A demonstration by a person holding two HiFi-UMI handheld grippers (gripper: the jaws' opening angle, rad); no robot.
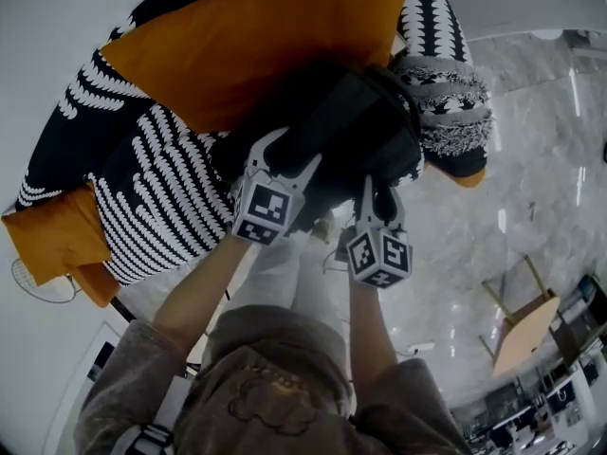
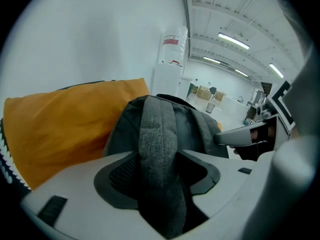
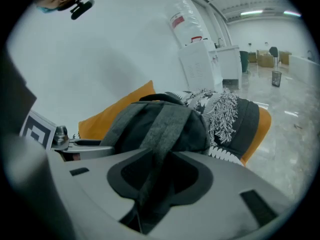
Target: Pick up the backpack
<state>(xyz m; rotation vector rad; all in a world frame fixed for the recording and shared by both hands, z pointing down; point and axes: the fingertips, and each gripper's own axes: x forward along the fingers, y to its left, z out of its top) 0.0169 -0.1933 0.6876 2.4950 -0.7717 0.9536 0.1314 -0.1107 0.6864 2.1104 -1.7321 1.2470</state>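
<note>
Grey backpack (image 1: 365, 126) rests against orange and striped cushions (image 1: 256, 45), with the left claw (image 2: 160, 176) clamped on its padded strap (image 2: 157, 134) and the right claw (image 3: 152, 184) clamped on a thinner strap (image 3: 167, 126).

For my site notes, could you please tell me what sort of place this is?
Probably an open-plan office or lab lounge: orange cushions, a polished marble floor, strip ceiling lights and a water dispenser by the wall.
</note>
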